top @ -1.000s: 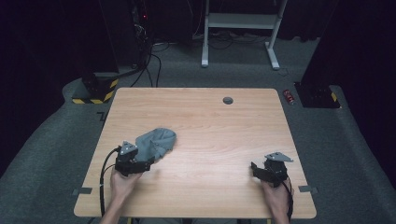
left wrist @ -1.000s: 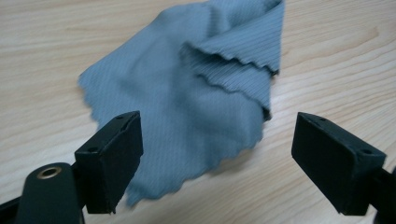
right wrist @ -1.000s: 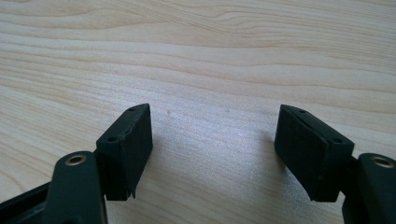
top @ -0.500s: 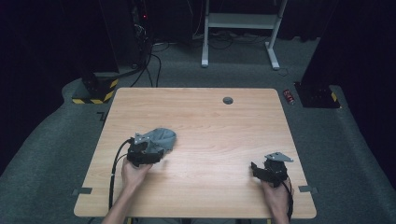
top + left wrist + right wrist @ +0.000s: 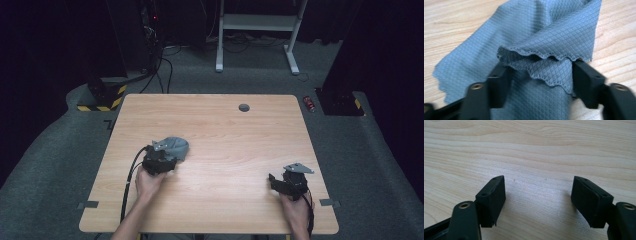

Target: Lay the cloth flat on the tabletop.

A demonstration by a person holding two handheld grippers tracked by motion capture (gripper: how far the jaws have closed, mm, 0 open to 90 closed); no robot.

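Observation:
A grey-blue diamond-weave cloth lies bunched on the wooden table, left of centre. My left gripper is at the cloth's near edge. In the left gripper view a folded, scalloped hem of the cloth drapes between the two black jaws, and the left gripper stands open around it. My right gripper rests near the table's front right, and the right gripper is open over bare wood with nothing between its jaws.
A round dark grommet sits near the table's far edge. On the floor beyond are a red object, a yellow-and-black striped base and a white desk frame. Cables trail from both grippers toward the front edge.
My left gripper has moved forward and to the right into the cloth, which is now bunched smaller ahead of it. The right gripper has not moved.

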